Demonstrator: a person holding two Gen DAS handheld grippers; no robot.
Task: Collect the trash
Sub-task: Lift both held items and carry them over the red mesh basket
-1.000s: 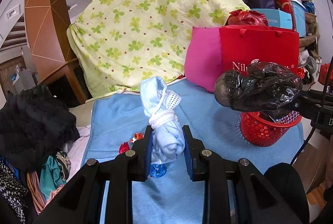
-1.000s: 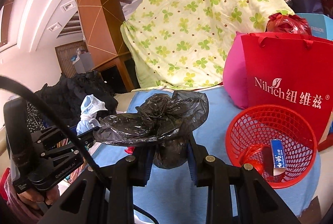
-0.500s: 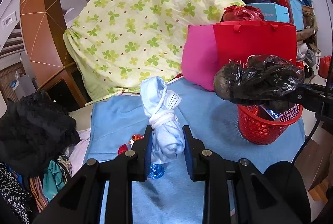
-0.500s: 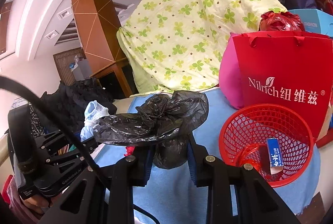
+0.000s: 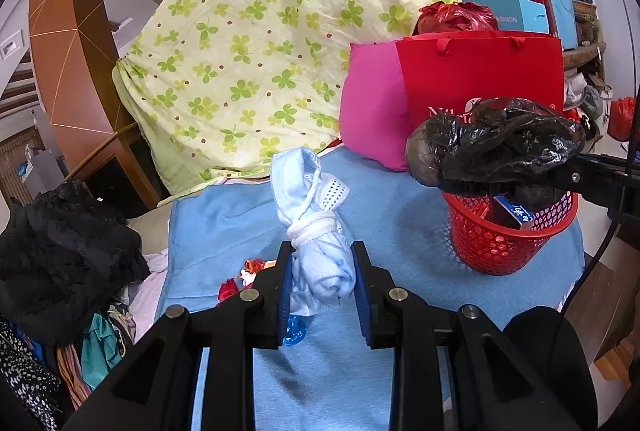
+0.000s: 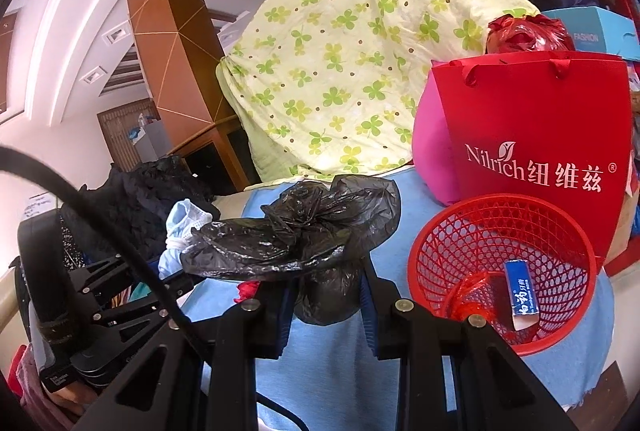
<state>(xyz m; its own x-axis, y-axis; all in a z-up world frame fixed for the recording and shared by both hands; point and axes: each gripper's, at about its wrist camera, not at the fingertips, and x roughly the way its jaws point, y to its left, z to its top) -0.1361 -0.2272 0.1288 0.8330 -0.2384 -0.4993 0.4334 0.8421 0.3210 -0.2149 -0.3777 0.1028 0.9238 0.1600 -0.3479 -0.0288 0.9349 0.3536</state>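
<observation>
Black bag [image 6: 304,243], crumpled, pinched in right gripper [image 6: 326,295] jaws, hanging just left of red basket [image 6: 500,271] and about level with its rim. Blue-white wad [image 5: 320,263] clamped upright in left gripper [image 5: 320,283] jaws, farther left of basket, over blue cloth [image 5: 400,231]. Right hand nearer basket; likely next: short carry rightward over the rim. Small wrappers [image 5: 236,279] lying on cloth left of basket.
</observation>
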